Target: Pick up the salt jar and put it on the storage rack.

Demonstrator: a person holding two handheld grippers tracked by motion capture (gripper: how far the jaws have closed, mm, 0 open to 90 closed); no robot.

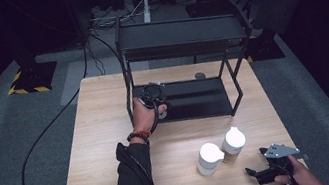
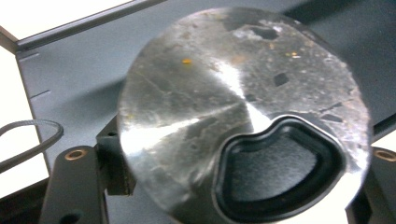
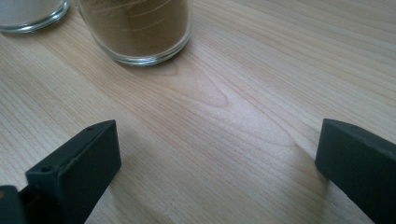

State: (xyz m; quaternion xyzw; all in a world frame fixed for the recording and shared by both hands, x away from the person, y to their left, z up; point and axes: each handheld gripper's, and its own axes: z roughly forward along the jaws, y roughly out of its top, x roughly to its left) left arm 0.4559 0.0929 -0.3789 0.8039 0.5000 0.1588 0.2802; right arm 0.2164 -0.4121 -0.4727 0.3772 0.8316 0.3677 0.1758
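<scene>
I'm working in a dark recording studio or lab: black surroundings, grey carpet, cables [image 1: 46, 137] trailing at left, a hazard-striped stand base [image 1: 31, 78] upper left, 1 lit wooden table [image 1: 103, 133] centre.

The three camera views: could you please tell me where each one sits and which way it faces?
High view: above the person's side, looking forward and down on the table and black shelf rack; forearms and both grippers show.
Left gripper view: on the left gripper, looking at a metal lid between its jaws, over the rack's lower shelf.
Right gripper view: on the right gripper, jaws apart over the table.
Shared: the brown-filled jar, also in the high view.
</scene>
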